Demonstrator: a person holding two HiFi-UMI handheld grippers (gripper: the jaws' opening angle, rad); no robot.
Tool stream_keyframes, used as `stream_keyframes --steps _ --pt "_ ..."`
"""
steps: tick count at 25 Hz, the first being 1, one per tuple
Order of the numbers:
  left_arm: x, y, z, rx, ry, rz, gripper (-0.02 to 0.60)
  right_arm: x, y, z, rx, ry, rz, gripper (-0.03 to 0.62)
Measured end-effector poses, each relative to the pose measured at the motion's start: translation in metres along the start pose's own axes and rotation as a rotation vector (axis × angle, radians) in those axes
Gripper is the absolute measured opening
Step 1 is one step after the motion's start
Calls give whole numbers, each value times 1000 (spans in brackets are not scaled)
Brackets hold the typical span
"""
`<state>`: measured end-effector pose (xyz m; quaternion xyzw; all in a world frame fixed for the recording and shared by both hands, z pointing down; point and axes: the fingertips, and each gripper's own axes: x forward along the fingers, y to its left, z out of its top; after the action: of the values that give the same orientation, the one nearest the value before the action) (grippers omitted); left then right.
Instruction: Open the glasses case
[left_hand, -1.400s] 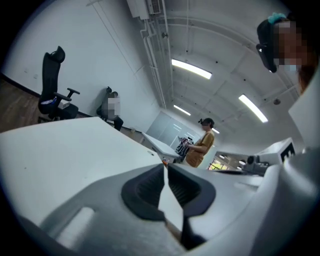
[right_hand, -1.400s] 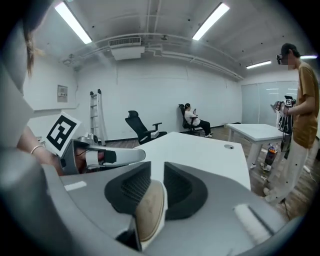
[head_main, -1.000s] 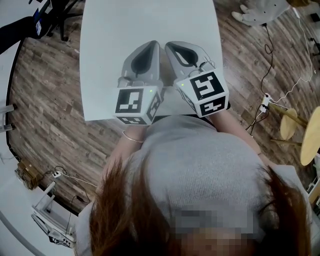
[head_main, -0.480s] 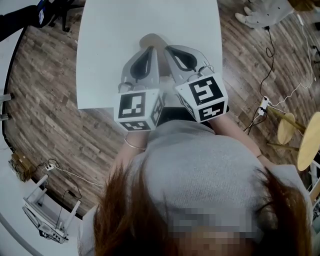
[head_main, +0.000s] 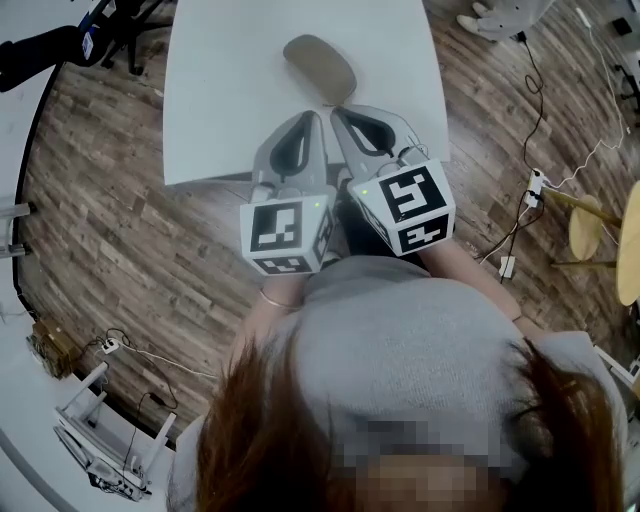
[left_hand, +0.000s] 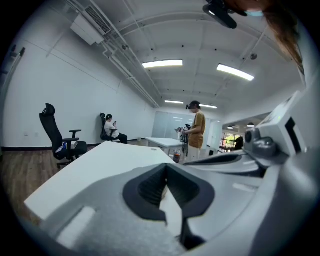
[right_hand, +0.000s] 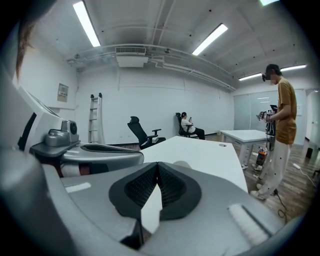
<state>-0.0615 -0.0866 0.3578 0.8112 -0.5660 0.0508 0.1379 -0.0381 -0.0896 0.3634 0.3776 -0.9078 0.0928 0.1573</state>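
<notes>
Two grey claws, the left gripper (head_main: 313, 118) and right gripper (head_main: 341, 112), jaws together and empty, draw back towards the person, baring the beige oval glasses case (head_main: 320, 67), still unopened.

White table (head_main: 220, 100) carrying a single glasses case (head_main: 320, 67).
The table has a plain white top with a rounded near corner and stands on a wood-plank floor (head_main: 110, 250). The closed, oval, beige glasses case lies flat on the top at a slant, about midway across its width.
</notes>
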Motion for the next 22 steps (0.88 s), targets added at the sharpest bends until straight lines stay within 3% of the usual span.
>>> stream_keyframes --steps 11,22 --pt "-138 -66 -17 19 -32 -93 0 -112 105 -27 -2 -32 -65 5" --pt "-195 -123 -29 39 -56 -78 0 -196 128 -47 -19 -63 -70 5"
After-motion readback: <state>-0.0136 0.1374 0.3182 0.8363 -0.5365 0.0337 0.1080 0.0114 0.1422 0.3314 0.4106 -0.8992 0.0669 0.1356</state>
